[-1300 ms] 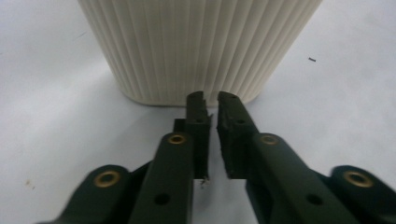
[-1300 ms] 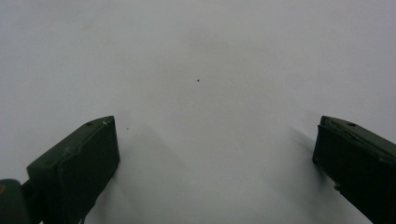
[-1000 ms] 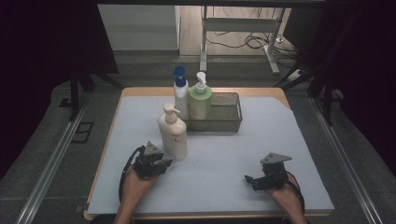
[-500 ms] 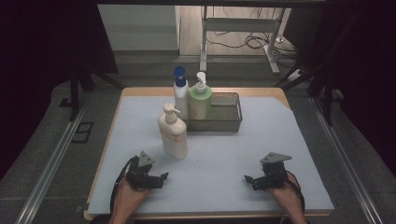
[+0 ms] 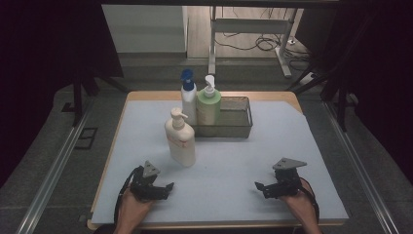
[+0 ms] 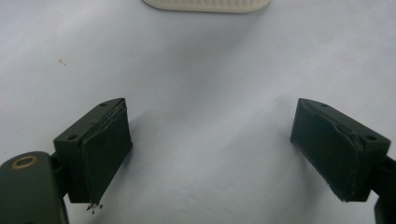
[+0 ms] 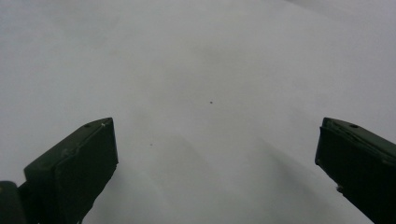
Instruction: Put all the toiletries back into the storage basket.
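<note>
So both tongs are parked low in the high view, each in a hand at the bottom edge of the frame: the left tongs [image 5: 168, 187] at lower left, the right tongs [image 5: 259, 187] at lower right, well apart from each other. The left tongs' jaws have just been opening and now stand wide apart with nothing between them, just the pale blue surface [image 6: 210, 93] showing through the gap in the left gripper view. The right tongs are spread wide too, nothing gripped. The cream pump bottle [image 5: 180, 140] stands upright on the surface a bit left of centre, just up and to the right of the left tongs, not touching them; its rounded base [image 6: 205, 4] peeks in at the top edge of the left gripper view. Behind it, toward the upper middle, a metal mesh basket [image 5: 236, 124] holds a green pump bottle [image 5: 209, 105], with a white bottle with a blue cap [image 5: 188, 95] right beside it; I can't tell whether that one is inside the basket.
</note>
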Demonstrator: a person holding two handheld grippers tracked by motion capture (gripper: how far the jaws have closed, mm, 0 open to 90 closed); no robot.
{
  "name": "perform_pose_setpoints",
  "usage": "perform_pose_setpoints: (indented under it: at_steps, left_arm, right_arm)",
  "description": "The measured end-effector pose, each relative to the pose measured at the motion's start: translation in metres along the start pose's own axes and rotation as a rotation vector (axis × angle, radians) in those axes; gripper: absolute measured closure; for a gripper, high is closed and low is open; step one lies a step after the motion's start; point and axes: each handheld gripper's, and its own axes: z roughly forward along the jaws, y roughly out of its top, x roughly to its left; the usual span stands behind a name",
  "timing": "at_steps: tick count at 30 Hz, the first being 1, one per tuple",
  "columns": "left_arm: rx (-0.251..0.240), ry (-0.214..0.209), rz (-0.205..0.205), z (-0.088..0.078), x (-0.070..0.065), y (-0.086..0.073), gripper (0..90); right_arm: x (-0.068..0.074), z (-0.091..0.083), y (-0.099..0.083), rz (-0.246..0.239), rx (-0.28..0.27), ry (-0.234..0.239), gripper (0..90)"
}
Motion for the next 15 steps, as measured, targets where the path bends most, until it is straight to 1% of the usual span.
perform_pose_setpoints:
  at_steps: [7,11,12,13,15]
  left_arm:
    - [-0.005,0.004,0.003,0.0,-0.001,-0.001,12.0]
    - [-0.011,0.006,-0.003,0.0,-0.001,-0.002,12.0]
    - [-0.011,0.006,-0.003,0.001,-0.001,-0.002,12.0]
    - [-0.011,0.006,-0.003,0.001,-0.001,-0.002,12.0]
    - [-0.012,0.007,-0.003,0.001,-0.001,-0.002,12.0]
  right_arm:
    - [0.007,-0.001,0.007,-0.023,0.003,0.017,0.0]
    - [0.009,-0.002,0.013,-0.03,-0.008,0.03,0.0]
    - [0.011,-0.002,0.017,-0.036,-0.016,0.043,0.0]
    - [0.011,-0.002,0.017,-0.036,-0.016,0.043,0.0]
    - [0.013,-0.003,0.022,-0.045,-0.021,0.048,0.0]
